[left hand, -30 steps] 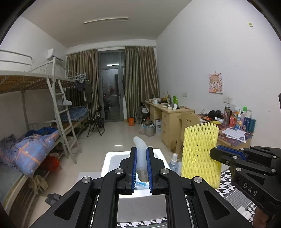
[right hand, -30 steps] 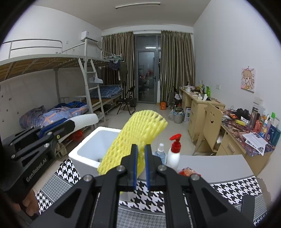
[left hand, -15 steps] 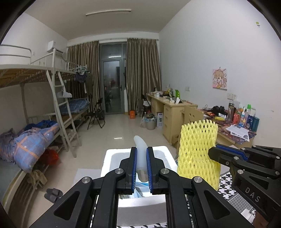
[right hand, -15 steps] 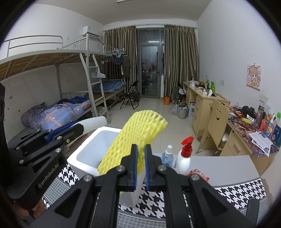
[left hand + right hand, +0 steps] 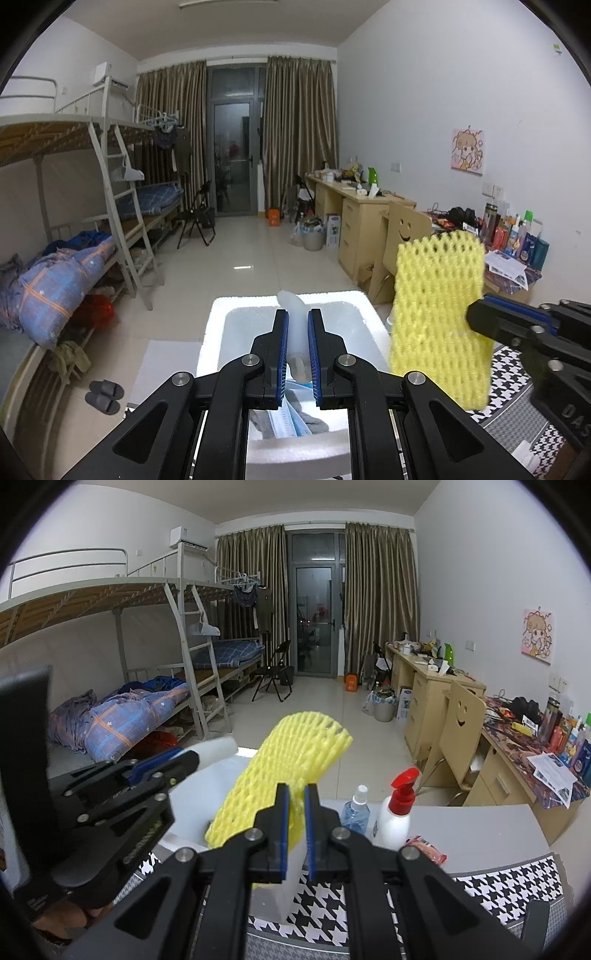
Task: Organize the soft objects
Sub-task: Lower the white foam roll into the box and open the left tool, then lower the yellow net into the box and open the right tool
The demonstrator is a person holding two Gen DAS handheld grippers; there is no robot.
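Above the white foam box (image 5: 216,325), left tool (image 5: 296,325) grips a white foam piece (image 5: 295,314), right tool (image 5: 295,808) pinches yellow foam net (image 5: 288,768).

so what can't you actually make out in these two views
- Contents of the white foam box: in the left wrist view the left gripper covers most of it; only a blue mask and grey cloth show.
- Lower end of the white foam piece: hidden between the jaws.
- Foam box in the right wrist view: mostly behind the yellow foam net and right gripper.
- Red packet: print too small.
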